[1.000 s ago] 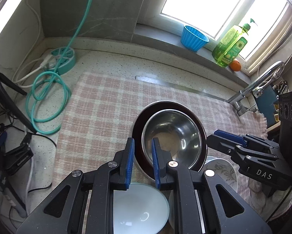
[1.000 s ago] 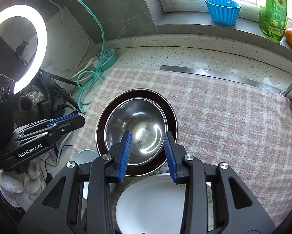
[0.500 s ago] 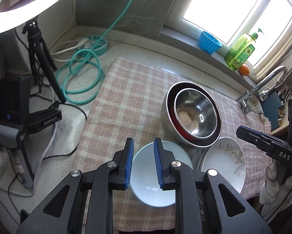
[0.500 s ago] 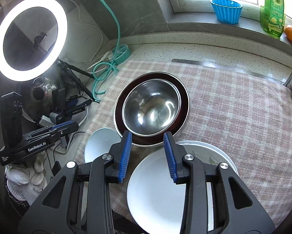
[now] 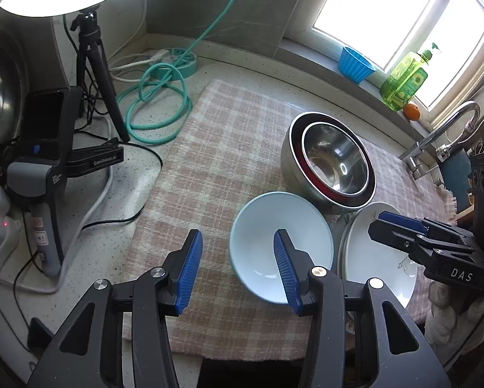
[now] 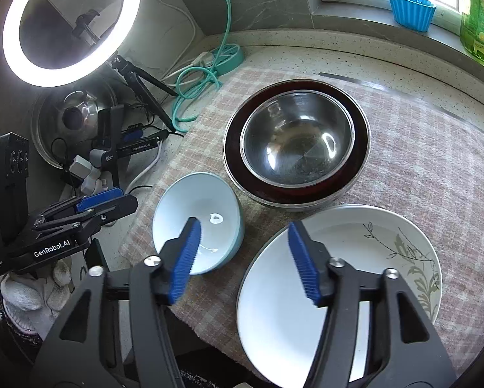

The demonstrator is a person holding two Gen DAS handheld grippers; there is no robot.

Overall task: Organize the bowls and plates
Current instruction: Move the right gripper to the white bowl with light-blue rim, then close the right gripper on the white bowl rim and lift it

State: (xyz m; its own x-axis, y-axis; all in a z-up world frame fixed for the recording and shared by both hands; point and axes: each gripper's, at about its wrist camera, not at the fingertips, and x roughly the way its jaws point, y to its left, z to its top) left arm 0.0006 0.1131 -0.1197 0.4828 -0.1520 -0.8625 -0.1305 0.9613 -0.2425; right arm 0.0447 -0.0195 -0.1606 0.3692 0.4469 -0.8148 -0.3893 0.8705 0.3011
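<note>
"DAS" on right gripper [image 5: 400, 237]; "GenRobot.AI" on left gripper [image 6: 104, 202], parked gripper [image 5: 95, 161]

Near rim of the white plate [image 6: 355, 249] behind the right tongs [image 6: 245, 255], under-plate barely visible.

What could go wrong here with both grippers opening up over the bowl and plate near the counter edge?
The white plate overhangs the checked cloth's front edge, so a nudge from the empty, opening right gripper might tip it off. The pale blue bowl sits close to the plate; lifting it with the left gripper could knock them together.
</note>
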